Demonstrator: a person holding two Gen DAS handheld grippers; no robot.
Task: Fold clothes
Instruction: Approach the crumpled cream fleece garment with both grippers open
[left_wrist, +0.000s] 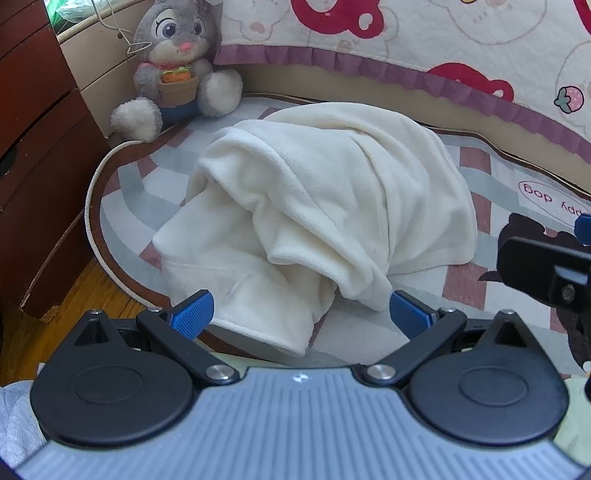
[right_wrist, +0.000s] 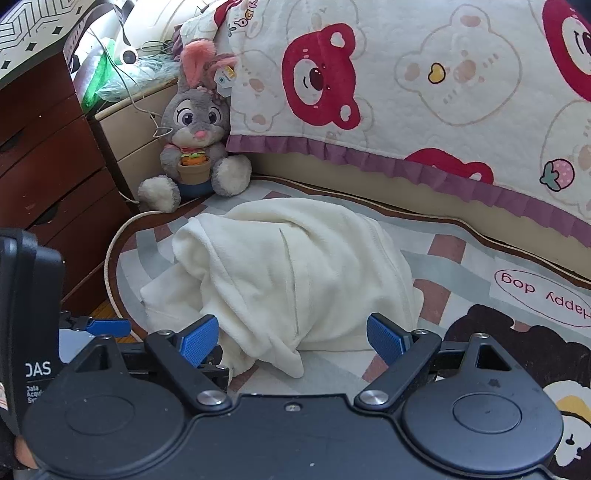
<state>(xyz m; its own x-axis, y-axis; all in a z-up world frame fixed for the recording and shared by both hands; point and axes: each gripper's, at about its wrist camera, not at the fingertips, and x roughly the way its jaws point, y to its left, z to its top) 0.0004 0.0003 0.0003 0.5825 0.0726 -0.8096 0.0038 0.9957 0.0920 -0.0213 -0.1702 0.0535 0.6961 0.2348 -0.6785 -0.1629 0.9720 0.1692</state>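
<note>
— Where's the garment?
— I see the cream fleece garment (left_wrist: 314, 206) bunched on the patterned rug (left_wrist: 472, 280), near the plush rabbit (left_wrist: 177, 66).
— Jaws?
— My left gripper (left_wrist: 301, 314) and right gripper (right_wrist: 291, 338) both gape wide, holding nothing.

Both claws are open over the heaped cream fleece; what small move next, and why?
Probably ease the left claw forward and shut it on the near hem of the crumpled cream fleece garment. The garment lies bunched on the patterned rug, neither claw holds it, and the right claw is open too; it must be spread before folding.
</note>
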